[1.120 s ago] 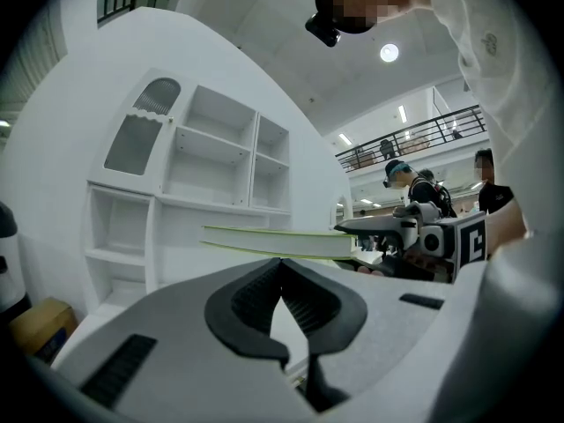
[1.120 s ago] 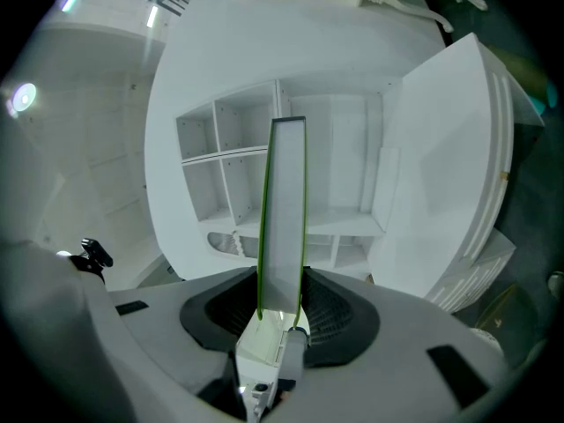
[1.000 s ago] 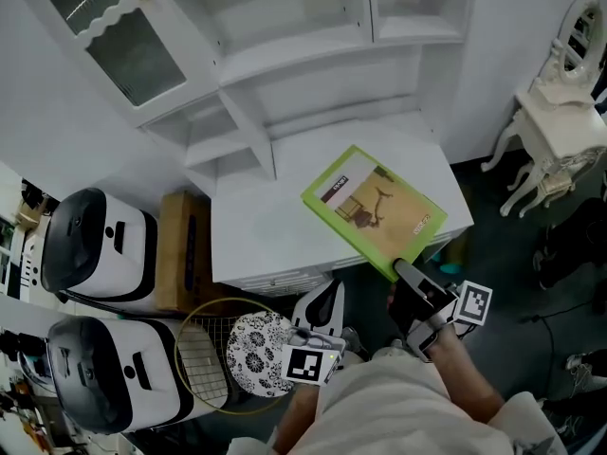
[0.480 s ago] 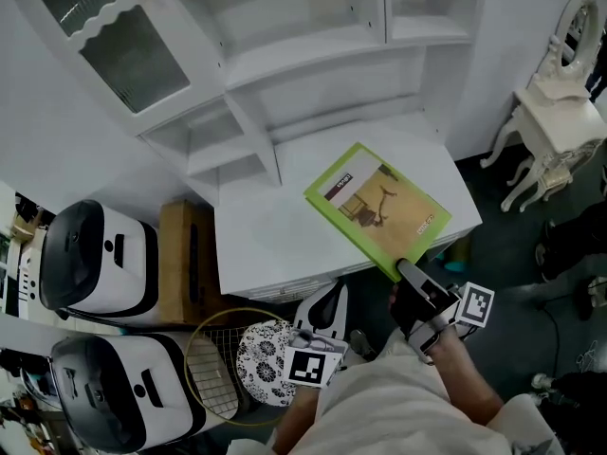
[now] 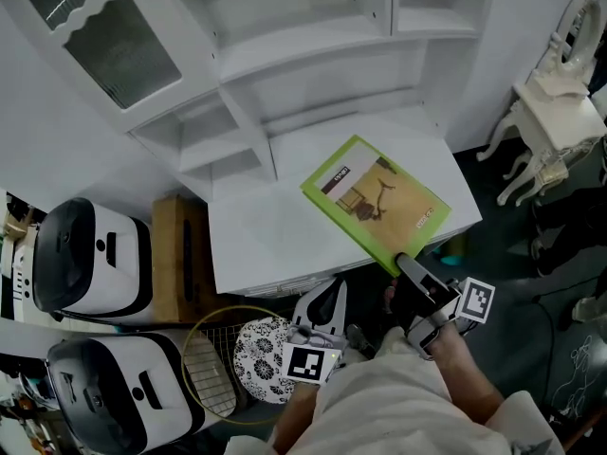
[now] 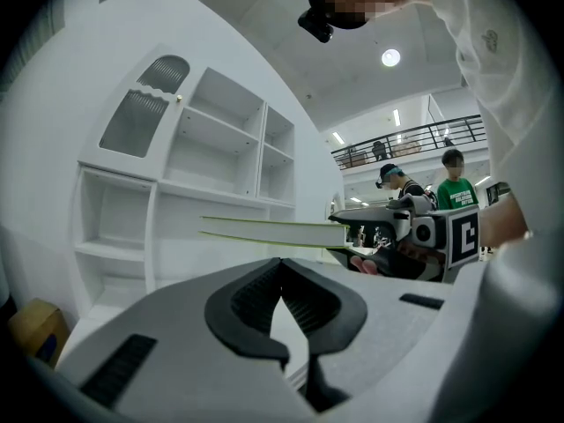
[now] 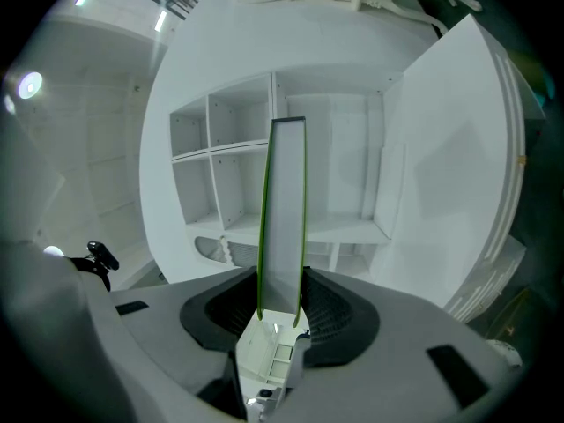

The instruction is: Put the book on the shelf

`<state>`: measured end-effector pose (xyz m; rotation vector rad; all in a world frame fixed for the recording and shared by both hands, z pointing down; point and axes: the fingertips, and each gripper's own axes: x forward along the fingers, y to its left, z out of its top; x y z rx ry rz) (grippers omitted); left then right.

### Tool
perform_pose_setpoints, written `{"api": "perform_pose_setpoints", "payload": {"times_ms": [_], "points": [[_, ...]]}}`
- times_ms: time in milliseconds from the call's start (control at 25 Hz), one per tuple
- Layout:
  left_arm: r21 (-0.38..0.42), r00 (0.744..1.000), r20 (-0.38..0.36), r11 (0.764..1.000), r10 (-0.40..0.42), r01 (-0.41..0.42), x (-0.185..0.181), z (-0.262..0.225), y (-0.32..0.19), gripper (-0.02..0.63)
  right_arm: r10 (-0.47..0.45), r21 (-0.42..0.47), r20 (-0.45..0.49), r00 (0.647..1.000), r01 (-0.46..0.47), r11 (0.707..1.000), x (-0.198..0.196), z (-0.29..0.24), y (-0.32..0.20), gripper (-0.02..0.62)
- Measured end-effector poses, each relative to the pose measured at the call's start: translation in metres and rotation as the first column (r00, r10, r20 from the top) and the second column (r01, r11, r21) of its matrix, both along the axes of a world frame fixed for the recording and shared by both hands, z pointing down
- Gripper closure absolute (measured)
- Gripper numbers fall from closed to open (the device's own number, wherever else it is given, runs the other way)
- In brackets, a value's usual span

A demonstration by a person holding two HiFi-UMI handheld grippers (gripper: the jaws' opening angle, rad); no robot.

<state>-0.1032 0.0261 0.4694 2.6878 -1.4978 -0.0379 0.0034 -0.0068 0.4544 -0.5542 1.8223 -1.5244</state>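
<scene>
I see a glossy lime-green cover and matt white paper edges on the book (image 5: 375,204). The shelf (image 5: 313,55) at 12 o'clock looks smooth, white-painted. The right gripper (image 7: 280,282) and left gripper (image 6: 282,276) have matt grey plastic bodies and ribbed black pads (image 7: 328,314). At 9 o'clock the box (image 5: 175,254) looks like bare wood.

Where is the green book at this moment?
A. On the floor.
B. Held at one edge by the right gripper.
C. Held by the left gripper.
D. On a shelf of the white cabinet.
B: in its own view the right gripper has both jaws pressed on the covers of the green book.
</scene>
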Motion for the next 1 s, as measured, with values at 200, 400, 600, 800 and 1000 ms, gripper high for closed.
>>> {"api": "perform_pose_setpoints", "payload": {"times_ms": [200, 400, 600, 800, 1000], "points": [[-0.001, 1.000, 0.002, 1.000, -0.012, 0.012, 0.003, -0.001, -0.018, 0.603, -0.013, 0.001, 0.002, 1.000, 0.013, 1.000, 0.001, -0.001, -0.020, 0.436], [0.016, 1.000, 0.012, 0.999, -0.029, 0.029, 0.007, -0.008, -0.039, 0.603, -0.026, 0.004, 0.015, 1.000, 0.026, 1.000, 0.005, -0.003, -0.044, 0.436], [0.034, 0.999, 0.020, 0.998, -0.051, 0.050, 0.015, -0.011, -0.054, 0.603, -0.047, 0.017, 0.025, 0.999, 0.047, 0.999, 0.011, -0.007, -0.060, 0.436], [-0.003, 0.997, 0.058, 0.998, -0.057, 0.057, 0.028, -0.007, -0.082, 0.603, -0.077, 0.008, 0.020, 0.997, 0.077, 0.997, 0.022, -0.011, -0.091, 0.436], [-0.009, 0.994, 0.082, 0.997, -0.074, 0.075, 0.038, -0.008, -0.099, 0.603, -0.110, 0.011, 0.016, 0.994, 0.109, 0.994, 0.030, -0.013, -0.110, 0.436]]}}
